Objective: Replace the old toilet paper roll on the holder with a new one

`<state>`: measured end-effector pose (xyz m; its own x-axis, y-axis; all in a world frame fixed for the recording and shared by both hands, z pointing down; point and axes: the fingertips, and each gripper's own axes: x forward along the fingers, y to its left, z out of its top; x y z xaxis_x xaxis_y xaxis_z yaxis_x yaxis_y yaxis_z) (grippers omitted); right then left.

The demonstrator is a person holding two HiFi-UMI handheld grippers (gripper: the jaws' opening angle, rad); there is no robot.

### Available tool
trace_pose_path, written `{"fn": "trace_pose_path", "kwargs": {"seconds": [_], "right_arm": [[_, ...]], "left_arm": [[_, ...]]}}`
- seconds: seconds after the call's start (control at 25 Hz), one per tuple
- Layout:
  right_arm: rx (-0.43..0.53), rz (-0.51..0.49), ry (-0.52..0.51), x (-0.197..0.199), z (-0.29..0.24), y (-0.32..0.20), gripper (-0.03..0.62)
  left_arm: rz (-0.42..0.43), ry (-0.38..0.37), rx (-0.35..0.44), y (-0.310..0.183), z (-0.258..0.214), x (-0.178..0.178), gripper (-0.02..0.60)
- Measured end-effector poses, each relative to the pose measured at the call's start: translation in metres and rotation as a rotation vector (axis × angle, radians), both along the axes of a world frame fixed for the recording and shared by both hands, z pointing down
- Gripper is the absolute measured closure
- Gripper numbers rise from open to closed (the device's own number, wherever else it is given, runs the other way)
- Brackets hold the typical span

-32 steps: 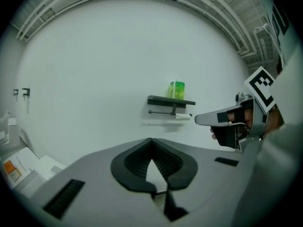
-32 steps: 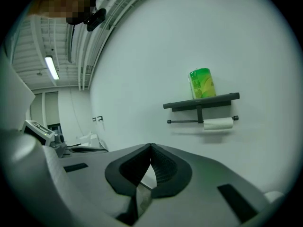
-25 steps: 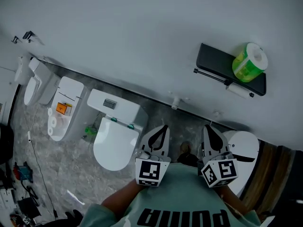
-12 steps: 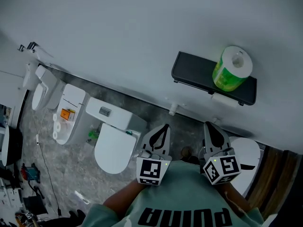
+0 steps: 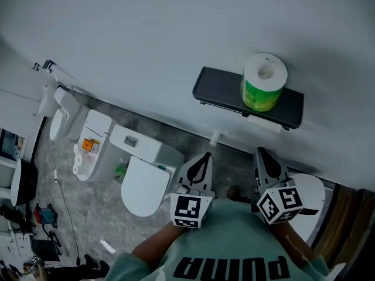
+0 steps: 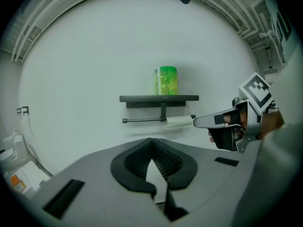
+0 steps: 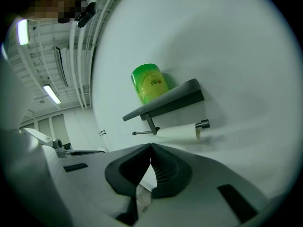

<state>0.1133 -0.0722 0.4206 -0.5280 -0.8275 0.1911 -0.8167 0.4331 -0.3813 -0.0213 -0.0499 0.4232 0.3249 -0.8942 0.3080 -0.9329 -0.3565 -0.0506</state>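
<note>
**A:** Largest first: what lies beyond the two grippers?

**B:** A plain white wall [image 5: 146,34], straight ahead of both sets of tips. Below and to the left of the left gripper [image 5: 201,158], a white toilet [image 5: 143,183] stands against that wall. More white fixtures follow further to the left.

**A:** And the holder?

**B:** The dark holder [image 5: 220,89] is fixed to the wall, ahead of and above both grippers and well apart from them. It consists of a flat shelf with a thin rod [image 6: 142,120] slung beneath it.

**A:** How do the grippers stand?

**B:** Side by side in front of the person's chest, apart from each other, both pointing toward the wall. The left gripper's jaws are closed, pads meeting at the tips, with nothing between them. The right gripper [image 5: 266,155] is the same: jaws together and empty.

**A:** Where is the new roll?

**B:** The new roll [image 5: 263,84], in a green wrapper, stands upright on the shelf's right-hand part. It is roughly straight ahead of the right gripper and above its tips.

**A:** And the old one?

**B:** The old roll [image 5: 265,123], thin and white, sits on the rod near its right end, directly under the new roll. It is nearer the right gripper than the left, and neither gripper touches it.
</note>
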Motion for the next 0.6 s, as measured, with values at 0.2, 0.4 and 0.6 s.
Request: {"fn": "trace_pose_path", "kwargs": {"seconds": [0.2,0.4,0.6], "right_arm": [[-0.029,0.0,-0.069,0.013,0.001,-0.01,0.586],[-0.053,-0.027,-0.199,0.018,0.005,-0.021,0.585],[-0.116,-0.046,-0.367,0.019,0.01,-0.029,0.551]], "left_arm": [[0.038,0.017,0.008,-0.017,-0.003,0.022,0.577],[0.089,0.023,0.012,-0.032,-0.005,0.044,0.577],[0.111,0.018,0.008,-0.042,-0.007,0.056,0.577]]}}
